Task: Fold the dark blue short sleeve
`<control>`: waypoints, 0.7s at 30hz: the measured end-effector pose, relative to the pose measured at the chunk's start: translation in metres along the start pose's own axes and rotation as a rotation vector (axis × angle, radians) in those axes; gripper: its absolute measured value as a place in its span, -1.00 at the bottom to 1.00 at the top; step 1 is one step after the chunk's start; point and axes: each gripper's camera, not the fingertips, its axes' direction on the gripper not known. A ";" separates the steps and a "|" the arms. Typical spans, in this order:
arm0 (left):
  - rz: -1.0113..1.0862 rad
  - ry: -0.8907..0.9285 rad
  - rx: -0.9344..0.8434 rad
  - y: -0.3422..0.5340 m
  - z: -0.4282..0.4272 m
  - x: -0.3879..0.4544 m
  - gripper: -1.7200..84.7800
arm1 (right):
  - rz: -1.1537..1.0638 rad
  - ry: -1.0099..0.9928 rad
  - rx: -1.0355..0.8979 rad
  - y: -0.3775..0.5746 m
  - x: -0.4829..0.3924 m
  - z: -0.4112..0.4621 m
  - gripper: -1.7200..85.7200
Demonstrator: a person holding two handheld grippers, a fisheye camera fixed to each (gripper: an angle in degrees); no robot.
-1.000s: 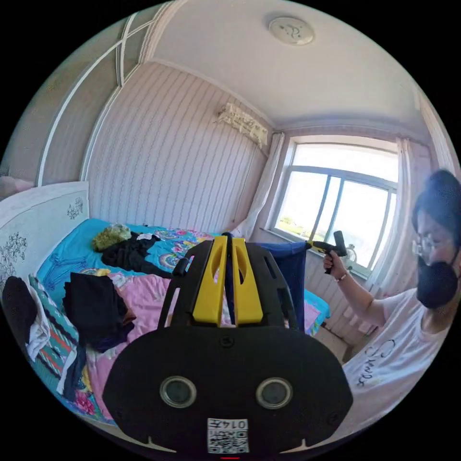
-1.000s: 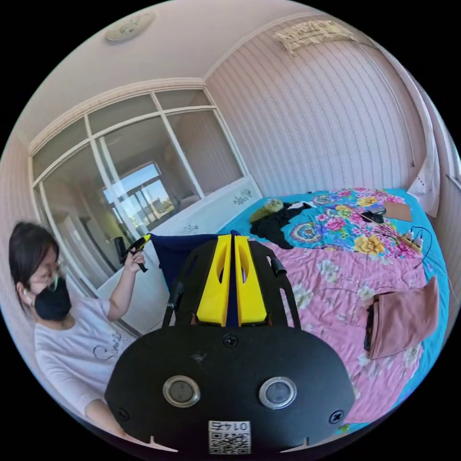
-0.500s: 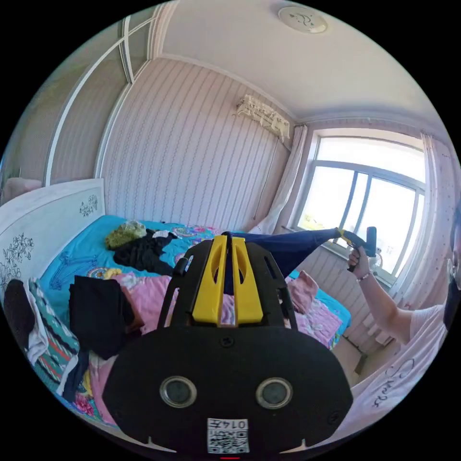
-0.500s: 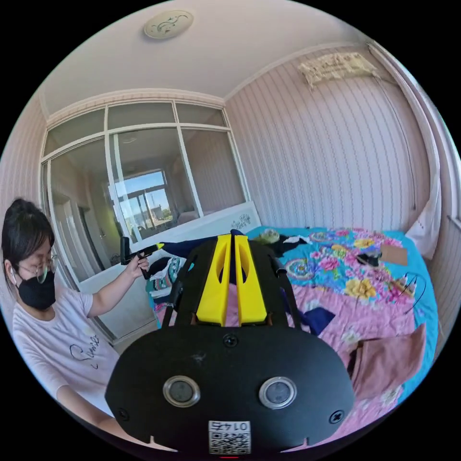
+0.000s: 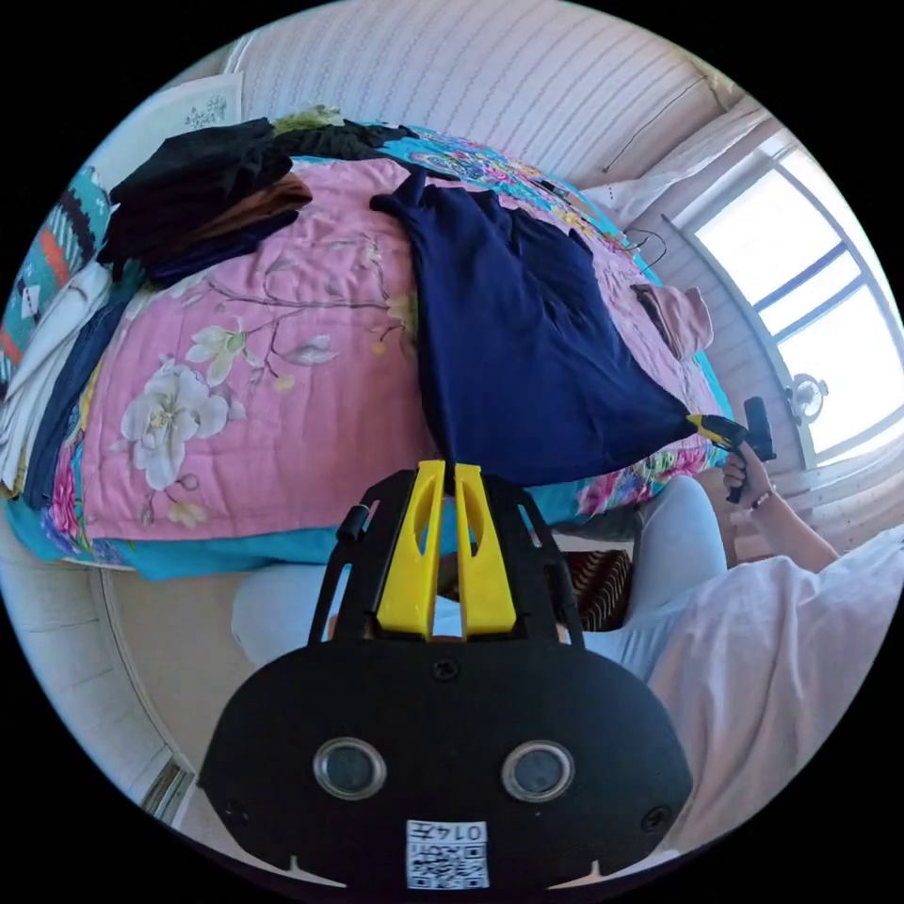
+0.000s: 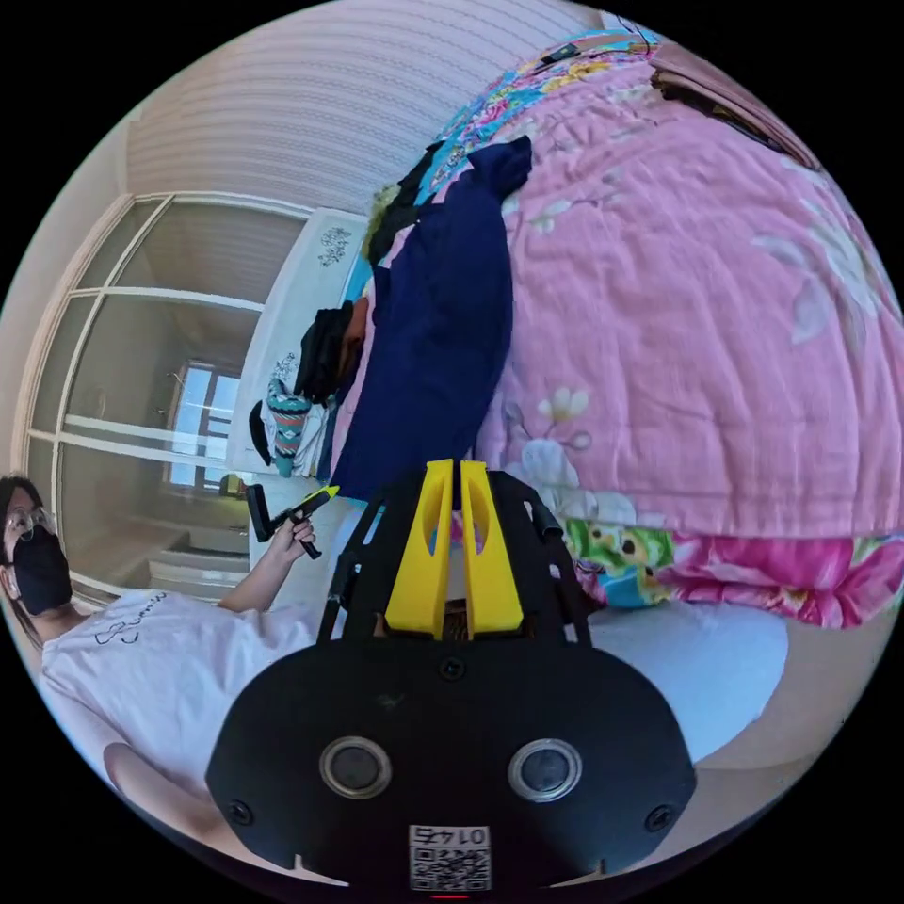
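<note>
A: Up close, the left gripper (image 5: 444,463) has its yellow jaws pressed together on the near left corner of the dark blue short sleeve (image 5: 513,339). Correct?

B: Correct. In the left gripper view the cloth runs straight into the tips. The right gripper (image 6: 455,463) does likewise in its own view, jaws closed to a thin slit with the near right corner of the shirt (image 6: 435,330) pinched between them.

A: And the other tool in each frame?

B: The right gripper (image 5: 704,424) shows at the right of the left gripper view, its yellow tip clamping the stretched corner, a hand (image 5: 744,471) on the grip. In the right gripper view the left gripper (image 6: 318,496) sits at the left, also in a hand (image 6: 297,539).

A: Where does the shirt lie?

B: Spread on the pink floral quilt (image 5: 264,377) of the bed, its hem pulled taut over the near edge, its body reaching away toward the far side.

A: Beyond it?

B: A pile of dark clothes (image 5: 202,202) at the far left by the white headboard (image 5: 202,104), a pink folded item (image 5: 683,315) to the right, and a window (image 5: 800,301) at far right. The person, in a white shirt (image 6: 160,659), stands at the near edge.
</note>
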 end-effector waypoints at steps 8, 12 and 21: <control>0.027 -0.010 -0.066 0.022 0.041 0.025 -0.97 | 0.007 0.096 -0.101 0.027 0.010 0.016 -0.95; -0.081 0.060 -0.024 0.024 0.070 0.016 -0.94 | 0.027 0.141 -0.109 0.030 0.023 0.033 -0.93; 0.195 -0.210 -0.015 -0.042 0.081 0.042 -0.93 | -0.048 0.212 0.014 -0.008 0.046 0.006 -0.83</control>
